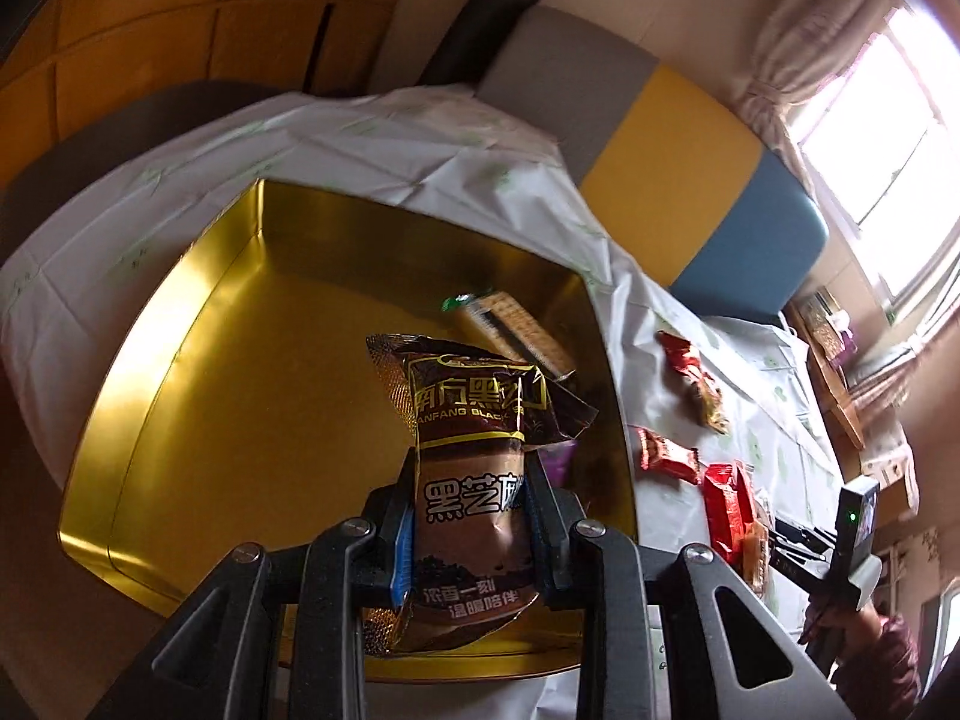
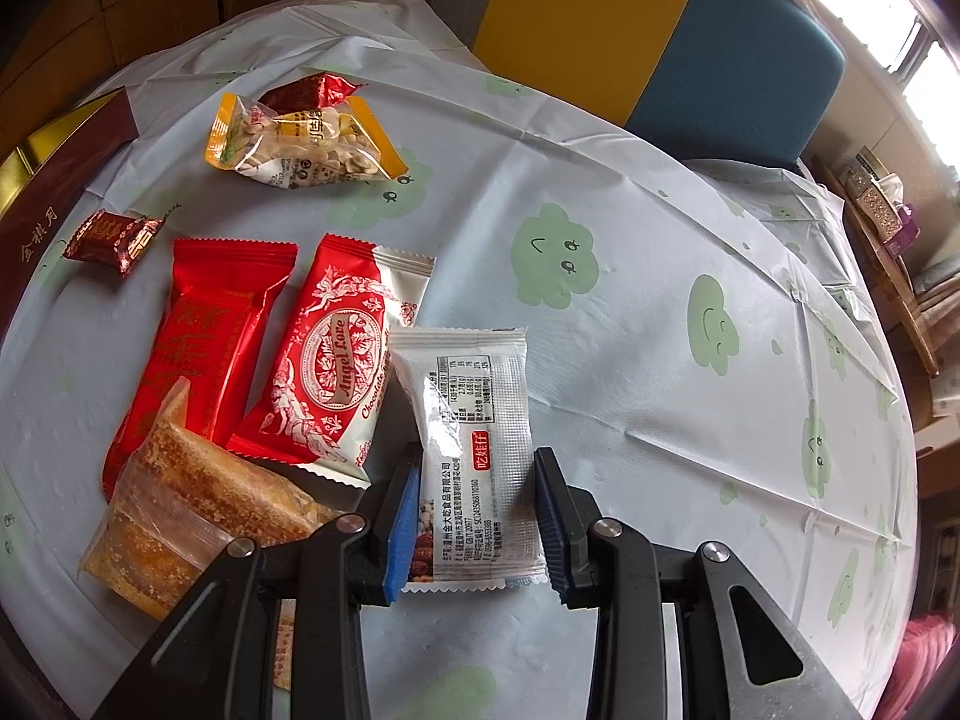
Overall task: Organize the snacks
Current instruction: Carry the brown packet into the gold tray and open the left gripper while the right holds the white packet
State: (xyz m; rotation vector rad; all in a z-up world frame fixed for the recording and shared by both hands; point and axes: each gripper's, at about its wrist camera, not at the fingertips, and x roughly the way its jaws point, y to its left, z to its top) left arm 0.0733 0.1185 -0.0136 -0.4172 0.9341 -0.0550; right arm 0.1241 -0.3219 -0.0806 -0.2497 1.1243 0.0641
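On a table under a pale cloth [image 2: 630, 312] printed with green smiling clouds, snacks lie loose beside a big tin. The gold tin [image 1: 198, 360], the largest thing, sits ahead of and beneath the left gripper [image 1: 471, 516]; inside it, beyond the tips, lies a cracker packet [image 1: 510, 324]. The left gripper's tongs pinch a brown sesame packet [image 1: 474, 456] around its middle, held upright above the tin floor. To the right of this gripper, outside the tin, small red wrappers rest on the cloth.

The right gripper [image 2: 477, 504] has its tongs closed on a white sachet [image 2: 474, 438], 1 blue pad on each side edge. Whether the sachet is off the cloth cannot be told. Left of these tongs lie 3 larger packs: a plain red packet [image 2: 204, 330], a red-and-white chocolate packet [image 2: 336, 360] touching the sachet's corner, and a clear bag of golden brittle [image 2: 180, 510] nearest the left finger. Farther ahead and left sits a yellow-edged nut bag [image 2: 300, 144], with a dark red candy [image 2: 306, 93] behind it. Smallest, a red sweet [image 2: 114, 240] lies far left, near the tin's maroon wall [image 2: 54, 192].
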